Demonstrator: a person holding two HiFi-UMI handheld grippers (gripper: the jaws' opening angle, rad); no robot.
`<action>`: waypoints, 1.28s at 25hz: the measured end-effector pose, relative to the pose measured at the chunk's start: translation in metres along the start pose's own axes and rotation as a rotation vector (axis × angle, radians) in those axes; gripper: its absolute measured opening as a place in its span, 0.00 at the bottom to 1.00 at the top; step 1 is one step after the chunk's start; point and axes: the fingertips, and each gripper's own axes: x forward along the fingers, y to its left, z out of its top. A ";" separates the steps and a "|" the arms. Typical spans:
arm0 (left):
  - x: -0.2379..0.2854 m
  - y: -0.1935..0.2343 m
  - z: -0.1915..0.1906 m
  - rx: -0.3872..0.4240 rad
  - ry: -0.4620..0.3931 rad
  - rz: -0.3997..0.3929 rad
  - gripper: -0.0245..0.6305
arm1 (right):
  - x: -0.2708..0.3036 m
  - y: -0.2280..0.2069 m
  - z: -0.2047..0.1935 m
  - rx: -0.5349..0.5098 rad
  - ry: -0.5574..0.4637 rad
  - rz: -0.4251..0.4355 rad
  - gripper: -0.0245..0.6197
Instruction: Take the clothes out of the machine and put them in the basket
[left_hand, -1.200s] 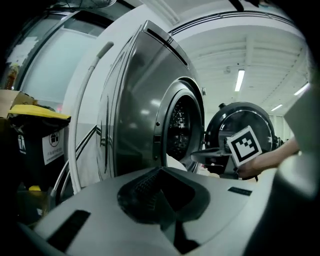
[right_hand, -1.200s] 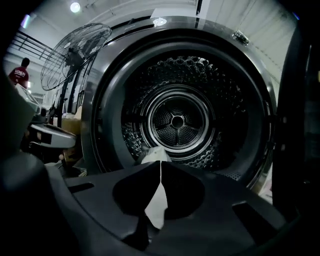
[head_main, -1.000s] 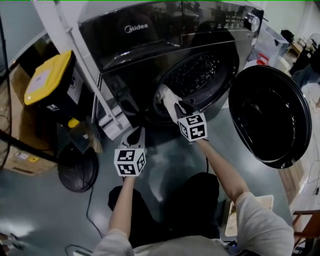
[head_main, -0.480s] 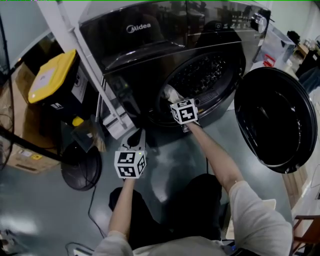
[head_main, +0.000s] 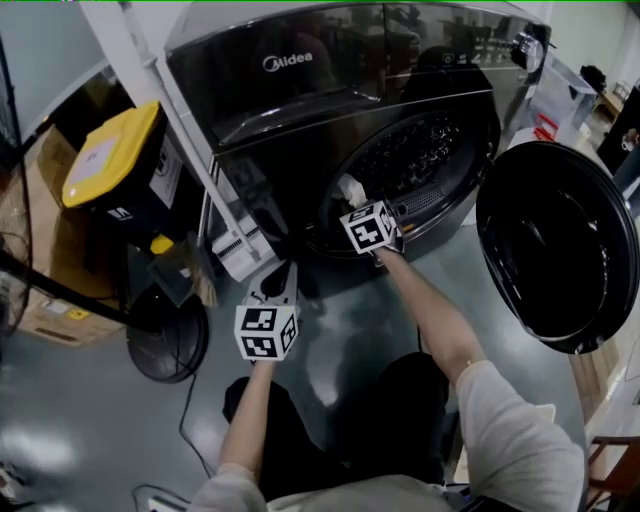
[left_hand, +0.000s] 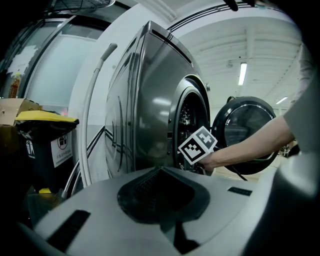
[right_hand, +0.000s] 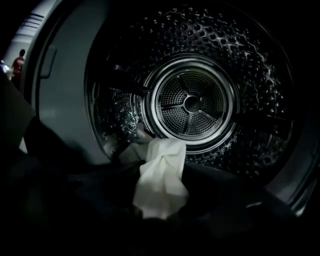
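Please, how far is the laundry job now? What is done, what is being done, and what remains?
Done: the machine door is open. In hand: the right tongs, at the mouth of the drum, have just been closing on a white cloth that lies partly inside. Left: lift it out and carry it to the basket, which I cannot see here. The left tongs are shut and empty.

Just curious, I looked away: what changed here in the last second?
The right tool reached deeper into the washer mouth, and its jaws have just been closing on the white cloth. The left tool, the open door and the bin stayed as they were.
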 end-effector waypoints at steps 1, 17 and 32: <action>0.000 0.000 0.000 0.002 0.002 -0.001 0.07 | 0.000 0.000 -0.001 -0.029 0.002 -0.007 0.34; -0.007 -0.001 0.005 0.005 -0.008 -0.009 0.07 | -0.044 -0.022 0.025 0.087 -0.152 -0.035 0.15; 0.004 -0.062 0.027 0.017 -0.056 -0.142 0.07 | -0.183 -0.092 0.048 0.180 -0.345 -0.205 0.15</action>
